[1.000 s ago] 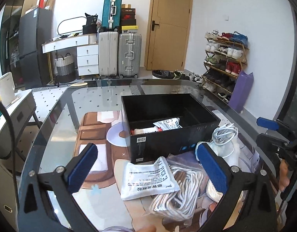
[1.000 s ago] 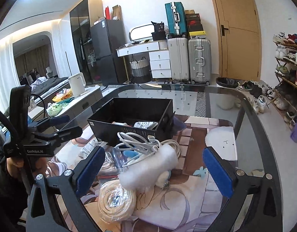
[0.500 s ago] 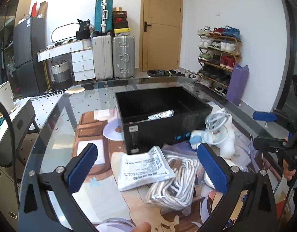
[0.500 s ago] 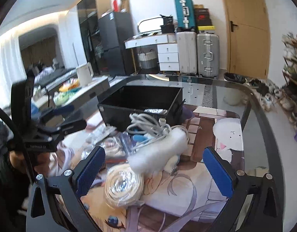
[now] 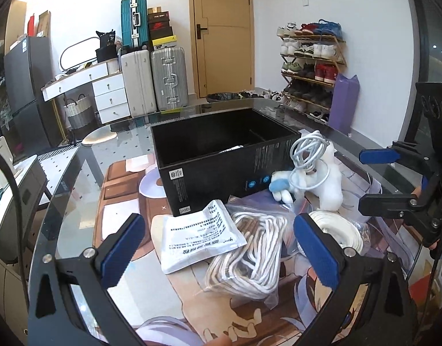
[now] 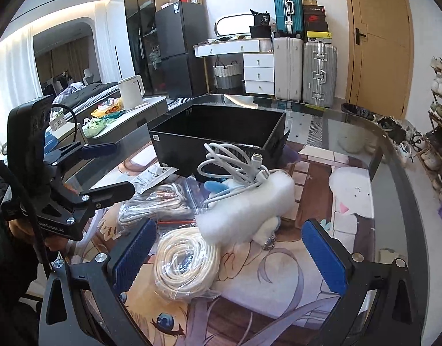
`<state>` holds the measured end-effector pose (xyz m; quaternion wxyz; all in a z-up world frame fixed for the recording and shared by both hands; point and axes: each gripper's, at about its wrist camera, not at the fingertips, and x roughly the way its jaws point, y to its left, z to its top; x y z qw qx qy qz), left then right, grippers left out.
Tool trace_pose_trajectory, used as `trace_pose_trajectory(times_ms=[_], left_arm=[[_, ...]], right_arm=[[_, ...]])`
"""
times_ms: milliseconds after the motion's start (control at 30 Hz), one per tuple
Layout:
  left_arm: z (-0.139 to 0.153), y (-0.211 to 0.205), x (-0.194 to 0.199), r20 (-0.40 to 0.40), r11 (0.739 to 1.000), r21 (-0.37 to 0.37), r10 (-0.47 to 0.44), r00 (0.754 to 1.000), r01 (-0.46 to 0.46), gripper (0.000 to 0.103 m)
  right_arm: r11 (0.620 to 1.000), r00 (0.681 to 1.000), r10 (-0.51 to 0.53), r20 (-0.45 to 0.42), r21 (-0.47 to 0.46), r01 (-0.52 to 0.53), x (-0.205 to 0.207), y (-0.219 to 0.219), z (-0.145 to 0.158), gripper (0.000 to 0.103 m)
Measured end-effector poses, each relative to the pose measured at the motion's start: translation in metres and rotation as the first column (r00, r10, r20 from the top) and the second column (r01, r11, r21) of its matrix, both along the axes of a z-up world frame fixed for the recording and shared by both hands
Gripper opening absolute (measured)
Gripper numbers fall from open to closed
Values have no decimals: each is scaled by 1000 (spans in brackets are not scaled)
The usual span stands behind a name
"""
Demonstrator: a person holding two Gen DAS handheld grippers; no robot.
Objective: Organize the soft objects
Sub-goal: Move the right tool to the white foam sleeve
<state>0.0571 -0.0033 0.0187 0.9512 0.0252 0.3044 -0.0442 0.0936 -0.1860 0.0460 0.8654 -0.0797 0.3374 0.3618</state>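
Box [image 5: 221, 155] stood on glass table [image 5: 77, 178], toward far side, atop printed mat [image 6: 278, 288]. Before box, from left to right in left wrist view: flat pouch [image 5: 198, 239] lying partly over bagged rope [image 5: 249, 256], then plush toy [image 5: 327, 184] with cable bundle [image 5: 306, 155] resting on top, touching box wall. Nearer than plush toy in right wrist view lay bagged cord coil [image 6: 186, 262], beside bagged rope.

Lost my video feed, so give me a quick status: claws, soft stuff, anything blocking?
Left claw and right claw open, empty. Bagged rope coil, white packet, plush toy outside black box. Charging cable tangled atop plush.
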Motion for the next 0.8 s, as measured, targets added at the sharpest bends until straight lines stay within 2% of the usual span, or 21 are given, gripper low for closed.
trace_pose_trajectory(times_ms=[367,800], left_arm=[[-7,15,9,-59,998,-37,42,997,-44,103],[-14,27,15,-84,996,-62,61,995,-67,103]], right_arm=[[1000,1000,-24,-12,-18,23,3,3,-7,102],[999,999,-28,-29,-31,27,13,8,-15,102]])
